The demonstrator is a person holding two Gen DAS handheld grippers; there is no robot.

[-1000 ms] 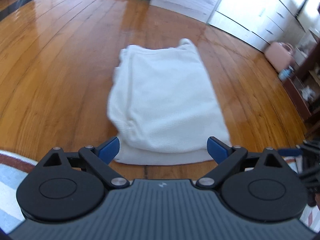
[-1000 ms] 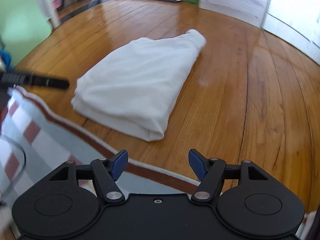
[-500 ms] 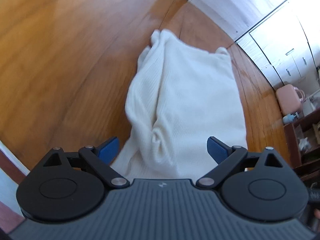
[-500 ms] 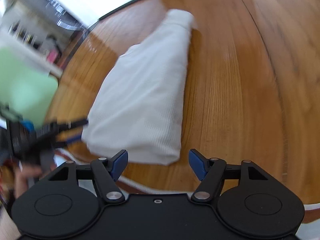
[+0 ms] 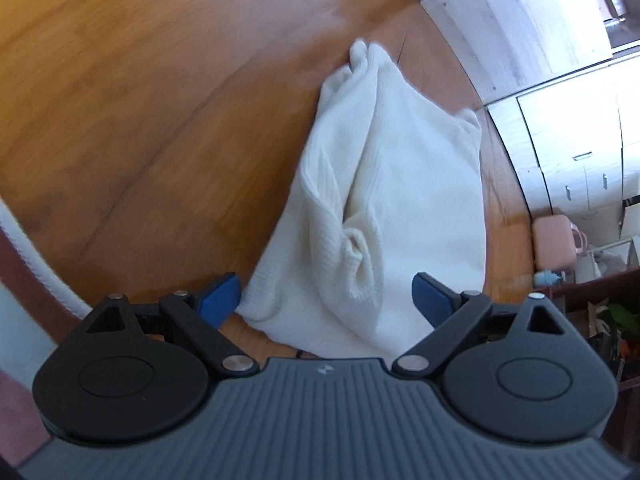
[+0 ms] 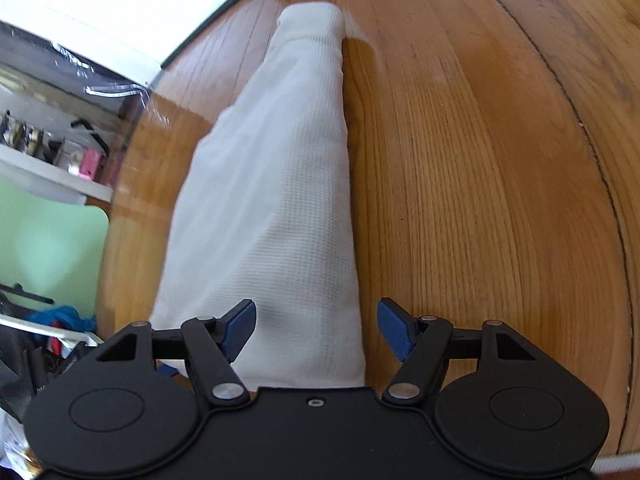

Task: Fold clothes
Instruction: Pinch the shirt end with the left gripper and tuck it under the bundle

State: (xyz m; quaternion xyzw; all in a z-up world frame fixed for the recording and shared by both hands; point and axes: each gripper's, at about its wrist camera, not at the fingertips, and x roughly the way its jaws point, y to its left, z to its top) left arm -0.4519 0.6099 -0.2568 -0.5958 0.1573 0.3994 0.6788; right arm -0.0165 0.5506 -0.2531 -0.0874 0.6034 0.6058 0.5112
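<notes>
Lying folded on the wooden floor (image 5: 140,100), the white garment (image 5: 400,200) stretches away from both grippers. At its near left corner the left gripper (image 5: 326,296) gapes wide, holding nothing. At its near right corner the right gripper (image 6: 316,328) gapes wide too, pads clear of the cloth.

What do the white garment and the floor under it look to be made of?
White garment: soft knit, probably cotton, matte; a fine waffle-like grid shows in the right wrist view, ribbing in the left. Floor: wooden planks, glossy varnish; grain lines, board seams and window glare show.
</notes>
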